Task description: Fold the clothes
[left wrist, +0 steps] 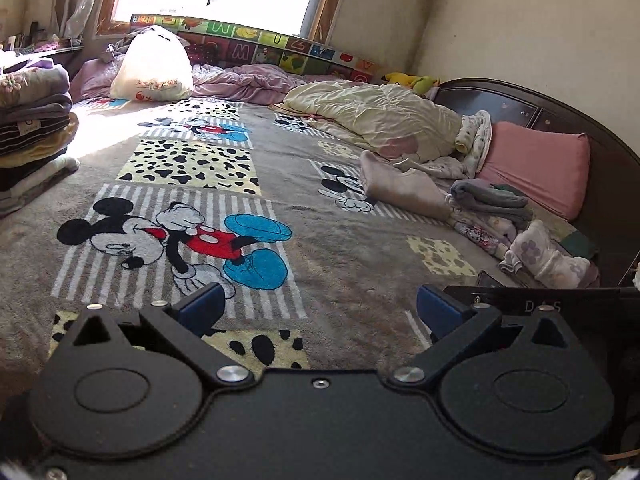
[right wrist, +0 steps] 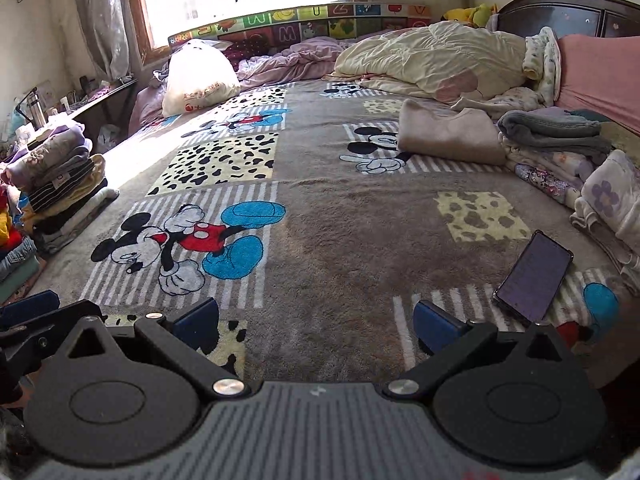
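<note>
Left gripper (left wrist: 316,304): blue-padded fingers spread wide, nothing between them, over the grey cartoon-mouse blanket (left wrist: 328,248).
Right gripper (right wrist: 316,316): spread just as wide and empty, over the same blanket; the left gripper's blue pad shows at the left edge of its view.
White bag (right wrist: 198,78): knotted plastic, bulging, red print too small to read; it sits at the far side near the window (contents hidden).
Beige garment (right wrist: 448,134): loosely folded, well ahead of both grippers and to their right, just beside the cream quilt (right wrist: 432,58).
Right pile (right wrist: 552,136): grey folded clothes on patterned ones, touching the beige garment's right side, before the pink pillow (right wrist: 600,76).
Left stack (right wrist: 60,184): folded clothes at the bed's left edge.
Phone (right wrist: 534,276): dark screen, flat on the blanket just ahead-right of the right gripper.
Writing: play mat (left wrist: 256,46) squares show "W" and "M".
</note>
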`<state>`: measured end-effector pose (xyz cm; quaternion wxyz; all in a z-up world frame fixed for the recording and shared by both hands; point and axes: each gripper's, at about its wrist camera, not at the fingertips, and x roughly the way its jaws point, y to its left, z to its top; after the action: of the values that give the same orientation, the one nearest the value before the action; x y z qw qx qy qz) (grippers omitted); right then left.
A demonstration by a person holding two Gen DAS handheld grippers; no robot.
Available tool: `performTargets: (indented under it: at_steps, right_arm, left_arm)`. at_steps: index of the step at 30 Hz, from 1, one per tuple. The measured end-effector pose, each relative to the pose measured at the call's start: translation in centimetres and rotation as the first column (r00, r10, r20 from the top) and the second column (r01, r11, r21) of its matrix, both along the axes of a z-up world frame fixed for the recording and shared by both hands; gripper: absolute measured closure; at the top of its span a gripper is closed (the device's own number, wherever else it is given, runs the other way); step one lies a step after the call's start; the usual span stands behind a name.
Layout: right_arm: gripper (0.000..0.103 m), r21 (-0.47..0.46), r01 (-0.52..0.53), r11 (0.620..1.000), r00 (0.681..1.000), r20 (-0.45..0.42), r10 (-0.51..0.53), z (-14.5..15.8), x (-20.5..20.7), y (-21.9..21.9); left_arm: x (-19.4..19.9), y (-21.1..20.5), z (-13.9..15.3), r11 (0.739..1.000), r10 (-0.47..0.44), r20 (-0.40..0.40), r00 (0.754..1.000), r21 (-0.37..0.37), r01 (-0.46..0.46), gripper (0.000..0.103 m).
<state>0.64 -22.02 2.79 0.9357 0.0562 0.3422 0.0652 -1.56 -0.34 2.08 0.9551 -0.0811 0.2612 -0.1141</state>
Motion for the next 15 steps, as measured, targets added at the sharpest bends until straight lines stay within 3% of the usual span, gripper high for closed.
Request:
performTargets:
  at_steps: [3,6,11,15]
  right_arm:
    - [0.000,-0.004,-0.017,1.000,1.000,0.014,0.017,0.2,-0.7,0.2]
    - [0.000,0.003,-0.029,1.000,0.999,0.017,0.029,0.3,-1.0,0.1]
    - [0.000,0.021,-0.013,1.000,1.000,0.015,0.012,0.2,-1.0,-0.7]
    - [0.000,0.049,0.015,0.999,1.000,0.003,-0.015,-0.3,-1.0,-1.5]
  left_arm:
    - [-0.6,-1.4,0.6,0.988,0.075,0.025,0.997,0.137,-0.077,0.000]
    - [-0.7,-2.4,1.0,0.963,0.147,0.036,0.989,0.225,-0.151,0.000]
    - [-0.3,-3.7,0.9,0.945,0.155,-0.018,0.988,0.296,-0.142,0.000]
    - [0.5,-4.1,0.3,0.945,0.163,-0.050,0.985,0.296,-0.141,0.000]
